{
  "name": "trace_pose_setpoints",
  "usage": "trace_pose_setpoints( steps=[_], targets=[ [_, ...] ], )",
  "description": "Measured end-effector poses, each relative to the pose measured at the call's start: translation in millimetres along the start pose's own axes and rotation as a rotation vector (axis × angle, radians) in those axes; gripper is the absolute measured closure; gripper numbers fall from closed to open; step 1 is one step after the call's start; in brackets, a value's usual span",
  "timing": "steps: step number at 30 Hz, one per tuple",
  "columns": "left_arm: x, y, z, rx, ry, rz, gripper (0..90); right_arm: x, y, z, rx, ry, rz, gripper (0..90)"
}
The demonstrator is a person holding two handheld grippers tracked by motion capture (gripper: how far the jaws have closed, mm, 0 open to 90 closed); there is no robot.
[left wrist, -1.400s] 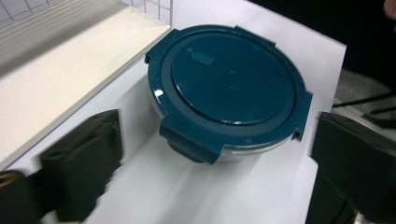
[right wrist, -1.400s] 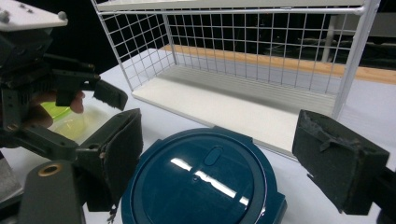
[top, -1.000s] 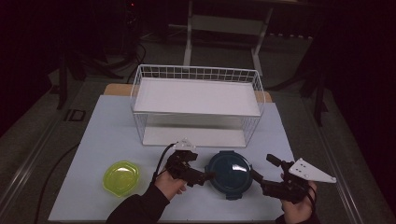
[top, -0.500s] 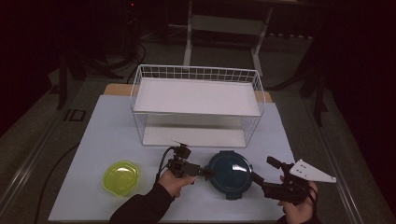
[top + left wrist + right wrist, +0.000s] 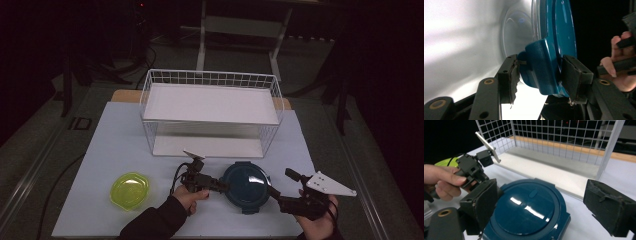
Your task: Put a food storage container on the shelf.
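Note:
A round dark teal container (image 5: 245, 185) with its lid on sits at the front of the white mat. My left gripper (image 5: 225, 188) reaches its left rim from the left. In the left gripper view the jaws have just been closing, and both pads now press on the teal latch tab (image 5: 541, 70) at the lid's edge, the left gripper (image 5: 539, 75) turned on its side. My right gripper (image 5: 280, 181) rests by the container's right side with its jaws wide apart. In the right gripper view the container (image 5: 529, 212) lies between the right gripper's (image 5: 546, 205) spread pads, and the left gripper (image 5: 471, 168) shows beyond in a hand.
A white wire basket (image 5: 210, 107) with a shelf board stands behind the container. A yellow-green shallow dish (image 5: 130, 189) lies at the front left. The white mat (image 5: 110, 135) covers the table; dark floor lies around it.
My left gripper has dropped and slid right onto the container's left rim, and its jaws have closed from wide apart onto the latch tab. The right gripper has stayed put.

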State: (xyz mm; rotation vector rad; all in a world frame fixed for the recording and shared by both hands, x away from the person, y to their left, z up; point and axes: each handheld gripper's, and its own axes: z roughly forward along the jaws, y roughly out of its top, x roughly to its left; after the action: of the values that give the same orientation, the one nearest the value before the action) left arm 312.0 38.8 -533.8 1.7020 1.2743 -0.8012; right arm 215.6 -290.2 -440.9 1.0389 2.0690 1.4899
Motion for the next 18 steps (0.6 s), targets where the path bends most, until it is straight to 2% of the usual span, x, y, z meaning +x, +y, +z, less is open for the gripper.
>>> trace_pose_setpoints(
  steps=[4, 5, 8, 11, 12, 14, 18],
  targets=[
    [-0.5, -1.3, 0.3, -0.013, 0.001, 0.028, 49.1, -4.7, -2.3, 0.3, 0.044, 0.001, 0.019, 18.3],
    [-0.8, -1.7, 0.6, -0.018, 0.004, 0.042, 49.1, -6.7, -3.1, 0.3, 0.059, -0.002, 0.029, 22.1],
    [-3.7, -1.5, 1.1, -0.016, 0.005, 0.081, 49.3, -12.7, -5.3, 0.4, 0.102, -0.007, 0.051, 26.1],
    [-6.0, -2.8, 1.0, -0.018, 0.008, 0.118, 49.4, -19.2, -8.5, 1.2, 0.127, -0.002, 0.083, 26.7],
    [-6.5, -3.1, 0.6, -0.016, 0.006, 0.12, 49.6, -21.6, -9.9, 1.6, 0.135, 0.01, 0.101, 26.9],
    [-7.9, -3.8, -0.1, -0.008, 0.007, 0.15, 49.9, -25.6, -12.9, 3.4, 0.154, 0.02, 0.127, 29.0],
    [-9.2, -3.5, -0.8, 0.0, -0.01, 0.18, 51.7, -33.4, -18.1, 11.2, 0.201, 0.056, 0.163, 31.2]
  ],
)
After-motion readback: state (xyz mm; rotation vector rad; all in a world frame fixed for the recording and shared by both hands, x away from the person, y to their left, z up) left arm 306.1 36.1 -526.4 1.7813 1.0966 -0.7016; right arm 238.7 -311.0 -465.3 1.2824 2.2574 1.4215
